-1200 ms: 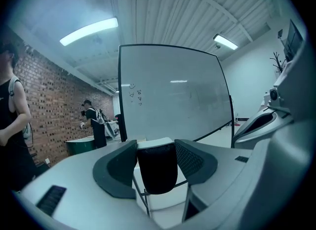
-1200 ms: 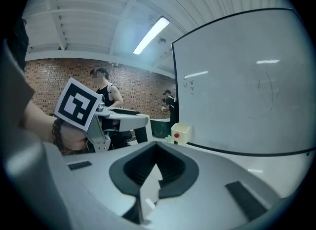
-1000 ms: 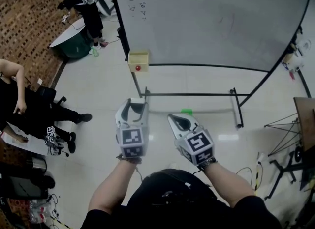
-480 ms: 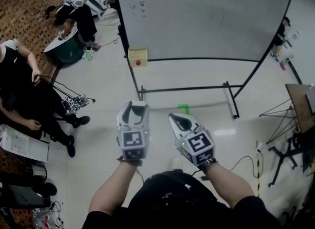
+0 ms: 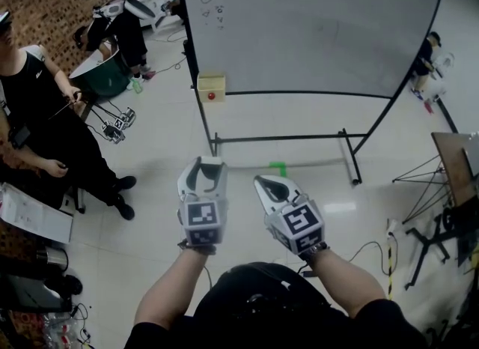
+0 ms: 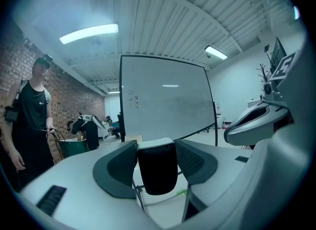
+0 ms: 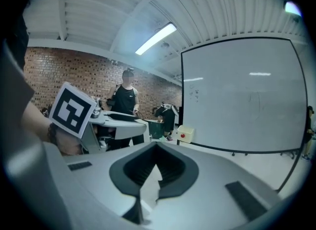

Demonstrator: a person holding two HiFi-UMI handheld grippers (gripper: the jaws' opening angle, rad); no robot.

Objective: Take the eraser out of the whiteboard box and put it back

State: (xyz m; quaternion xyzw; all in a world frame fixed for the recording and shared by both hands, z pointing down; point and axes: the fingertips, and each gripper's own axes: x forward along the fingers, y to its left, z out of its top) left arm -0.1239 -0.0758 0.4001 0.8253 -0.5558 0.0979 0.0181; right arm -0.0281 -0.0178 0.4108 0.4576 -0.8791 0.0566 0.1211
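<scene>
The eraser (image 6: 157,170) is a rounded dark block with a fine woven-looking face and a smooth white top. It sits between the ribbed dark pads of the left gripper (image 5: 208,166), whose jaws close on it from both sides. From the head view the eraser is hard to pick out inside the white plastic jaws. Just to the right, the right gripper (image 5: 260,181) is closed to a point with nothing in it, its grooved pads meeting at the tips.

Farther off, well apart from both grippers, the whiteboard box (image 5: 211,85) is a small pale yellow box with a red round spot on its front. It is fixed to the left post of the whiteboard (image 5: 314,25). Its inside cannot be seen. The board is a smooth grey-white sheet in a thin black tube frame, with small marks near its top left too faint to read. The floor (image 5: 150,153) is glossy pale tile, with a green tape (image 5: 278,166) scrap near the stand. At the left a person (image 5: 37,115) in black is cut off by the edge.
</scene>
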